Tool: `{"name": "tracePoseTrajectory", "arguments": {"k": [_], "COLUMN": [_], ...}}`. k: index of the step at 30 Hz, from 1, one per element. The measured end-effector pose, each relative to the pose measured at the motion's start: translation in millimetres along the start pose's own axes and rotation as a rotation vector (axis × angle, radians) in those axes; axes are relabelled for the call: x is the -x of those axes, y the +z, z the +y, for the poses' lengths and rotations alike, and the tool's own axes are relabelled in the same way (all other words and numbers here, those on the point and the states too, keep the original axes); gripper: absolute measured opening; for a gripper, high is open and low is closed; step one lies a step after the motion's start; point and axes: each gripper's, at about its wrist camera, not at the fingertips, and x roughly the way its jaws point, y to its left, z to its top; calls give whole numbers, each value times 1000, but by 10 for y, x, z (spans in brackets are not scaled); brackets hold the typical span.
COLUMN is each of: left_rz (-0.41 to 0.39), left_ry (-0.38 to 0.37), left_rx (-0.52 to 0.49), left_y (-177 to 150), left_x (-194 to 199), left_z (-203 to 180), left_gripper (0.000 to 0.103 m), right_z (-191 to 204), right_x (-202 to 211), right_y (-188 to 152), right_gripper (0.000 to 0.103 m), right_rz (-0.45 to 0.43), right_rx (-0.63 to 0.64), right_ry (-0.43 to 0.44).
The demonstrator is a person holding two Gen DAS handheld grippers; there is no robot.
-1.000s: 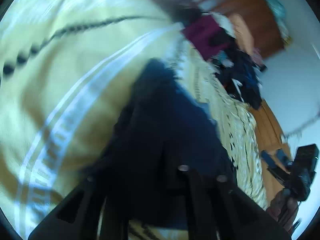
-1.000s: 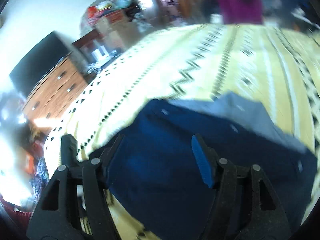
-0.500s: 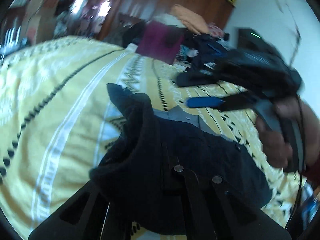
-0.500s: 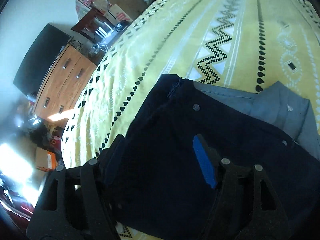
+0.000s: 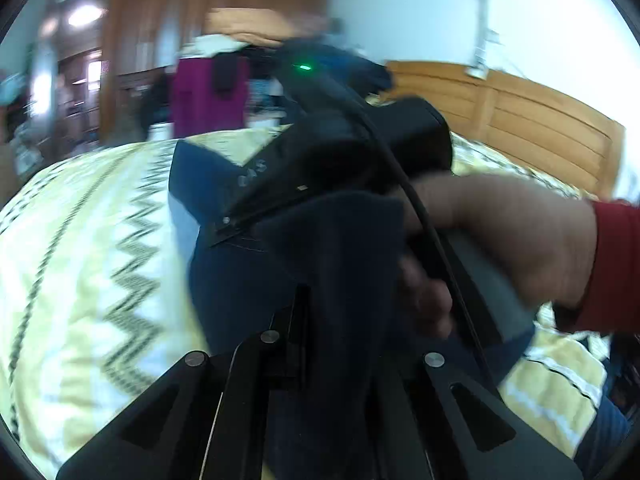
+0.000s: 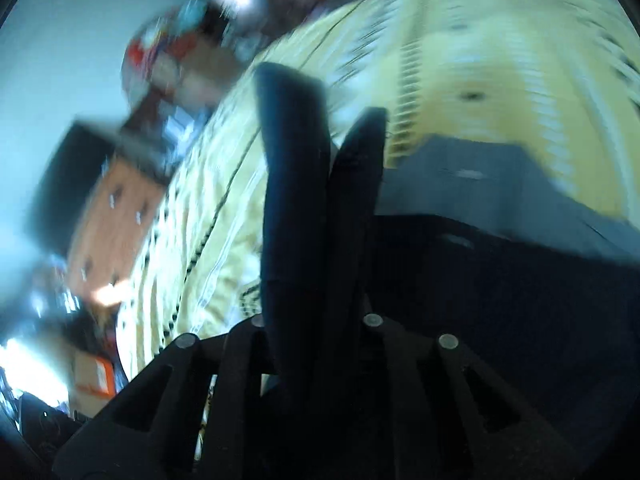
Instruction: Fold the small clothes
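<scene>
Yellow bedspread with black zigzag lines (image 5: 100, 264) covers the bed, and a brown wooden headboard (image 5: 532, 128) stands at the far right. On it lies a small dark blue garment with a grey lining (image 5: 224, 280). The left gripper (image 5: 340, 300) pinches a fold of the blue cloth tight. The right gripper (image 6: 332, 184) is clamped on another fold that sticks up between its fingers. A hand with a red sleeve (image 5: 508, 240) holds the right gripper's black handle, just beside the left gripper.
</scene>
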Motion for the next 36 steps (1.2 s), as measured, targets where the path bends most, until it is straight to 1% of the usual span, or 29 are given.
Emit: {"name": "tracePoseTrajectory", "arguments": {"k": [2,5,8,10,14,16,17,19,20,21,23,24,25,26,27,28,29,30,31,33,36], "left_rz": [28,86,152,191,245,271,289,331,367,398,389,390,398,404,405,399,381,366,350,314,278], "left_ry": [-70,-180,-257,-290,-321,-330,-335,-334,-324,-310,-296,-297,-296,-295,-298,-303,-306,-300,-287,-236,-118], "left_rx": [-58,-140,-185,-210,-239,-258,-273,-288,-294,-296,-296,-291,-293,-299,-304,-306,-302,-297,-293,-277,-242], "left_y": [60,97,92,108,126,114,38,-93,-199,-312,-382,-374,-358,-342,-331,-306,-280,-281,-294,-367,-535], "left_x": [-119,-360,-650,-849,-1098,-1227,-1230,-1418,-1543,-1662,-1724,-1698,-1658,-1583,-1475,-1323,-1127,-961,-789,-429,-83], "left_z": [-267,-776,-1197,-1436,-1790,-1933,-2058,-2251,-2307,-2337,-2377,-2378,-2388,-2390,-2370,-2255,-2142,-2079,-2019,-1845,-1556], "left_gripper": [3,4,6,8,9,13,14,17,17,21,22,22,22,22,22,27,30,35,37,37,39], "right_z": [-364,-888,-1362,-1617,-1972,-2151,-2293,-2465,-2482,-2472,-2444,-2427,-2419,-2397,-2379,-2351,-2298,-2273,-2237,-2182,-2055], "right_x": [360,768,1043,1153,1245,1263,1237,1084,1034,1010,1031,1054,1101,1177,1239,1309,1413,1467,1539,1640,1707], "right_y": [-168,-417,-588,-666,-746,-807,-857,-933,-947,-950,-948,-941,-958,-1008,-1043,-1099,-1193,-1263,-1347,-1470,-1605], "right_gripper": [10,10,9,9,9,9,9,8,7,7,7,9,14,17,24,33,37,45,47,48,50], "right_rz": [-52,-93,-125,-127,-113,-113,-105,-79,-74,-74,-66,-61,-57,-55,-54,-60,-70,-73,-79,-86,-78], "right_rx": [-58,-142,-229,-278,-333,-372,-406,-460,-462,-458,-446,-442,-445,-453,-457,-457,-454,-454,-457,-466,-455], "right_ry": [-8,-12,-17,8,44,83,114,149,162,170,186,190,193,190,195,201,202,196,192,189,191]}}
